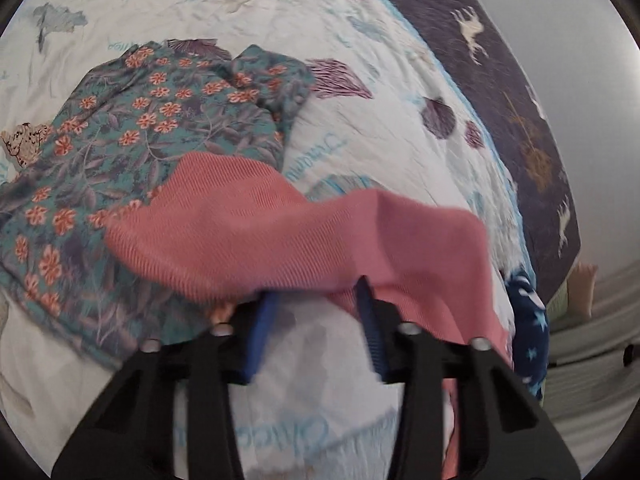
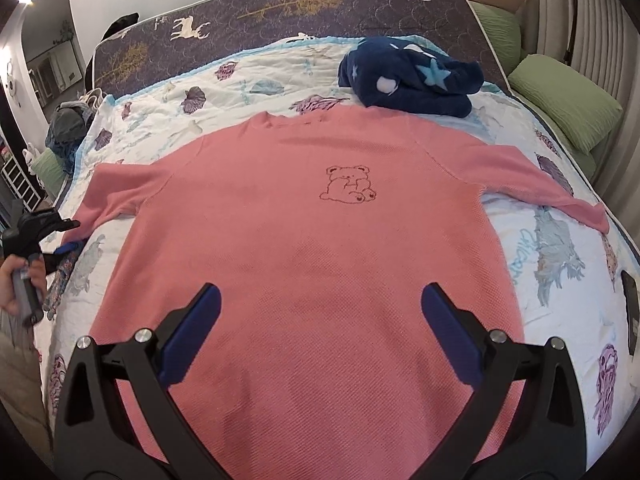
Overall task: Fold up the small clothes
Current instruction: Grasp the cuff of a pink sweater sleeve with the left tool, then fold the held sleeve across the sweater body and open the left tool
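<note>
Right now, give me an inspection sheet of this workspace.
Surface: white quilt with shell and leaf prints, spread over a dark deer-print mattress.
Job's things: pink sweater lying flat, bear drawing up, both sleeves out.
Clutter: navy star blanket bunched beyond the collar; teal floral garment beside the left sleeve; green pillows at the right edge.
Grippers: left tool at the sleeve, fingers apart, blurred; right tool open above the hem.
Cables: nothing seen.
Surroundings: padded headboard on the right, white shelving on the left.
</note>
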Motion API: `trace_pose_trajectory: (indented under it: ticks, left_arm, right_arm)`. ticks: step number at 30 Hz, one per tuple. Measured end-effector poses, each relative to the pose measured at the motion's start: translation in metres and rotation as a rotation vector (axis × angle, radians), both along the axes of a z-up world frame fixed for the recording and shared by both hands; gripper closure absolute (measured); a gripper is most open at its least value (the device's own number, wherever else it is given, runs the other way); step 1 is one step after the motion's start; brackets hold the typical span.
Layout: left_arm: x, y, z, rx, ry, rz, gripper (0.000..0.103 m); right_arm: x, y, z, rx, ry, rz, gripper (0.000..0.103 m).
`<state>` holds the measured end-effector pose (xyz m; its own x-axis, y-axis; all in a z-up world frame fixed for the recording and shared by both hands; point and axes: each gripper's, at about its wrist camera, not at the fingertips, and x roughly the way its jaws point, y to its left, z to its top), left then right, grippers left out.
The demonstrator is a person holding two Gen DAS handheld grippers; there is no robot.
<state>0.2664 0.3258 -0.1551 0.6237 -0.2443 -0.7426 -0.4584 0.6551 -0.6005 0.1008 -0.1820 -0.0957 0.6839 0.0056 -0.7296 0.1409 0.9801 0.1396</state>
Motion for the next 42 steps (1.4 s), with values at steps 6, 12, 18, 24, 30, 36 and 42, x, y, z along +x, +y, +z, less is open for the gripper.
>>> trace_pose_trajectory:
  ticks: [6,12,18,24,30,36,42]
  left_arm:
    - [0.021,-0.012,0.036,0.076,-0.086,0.0,0.1]
    - [0.036,-0.116,0.137,0.315,-0.303,-0.232,0.1]
    - [-0.008,-0.312,0.167,0.54,-0.479,-0.72,0.099]
    - [-0.077,-0.428,0.1,0.789,-0.497,-1.124,0.059]
    - [-0.084,-0.363,0.102,0.764,-0.481,-0.99,0.044]
    - [-0.053,-0.246,0.088,0.711,-0.306,-0.678,0.042]
    - [-0.039,-0.214,0.059,0.664,-0.221,-0.65,0.042]
  right_arm:
    - [-0.002,-0.018,0.0,0.017,-0.014,-0.038,0.002]
    - [-0.008,-0.04,0.001,0.051,-0.036,-0.086,0.002]
    - [-0.013,-0.063,-0.004,0.091,-0.037,-0.143,0.002]
    - [-0.025,-0.087,-0.006,0.118,-0.033,-0.194,0.002]
    - [-0.018,-0.097,-0.002,0.124,-0.023,-0.147,0.002]
    - [0.033,-0.039,0.022,-0.032,-0.048,0.115,0.002]
    - [0.081,0.054,0.011,-0.358,-0.059,0.39,0.002]
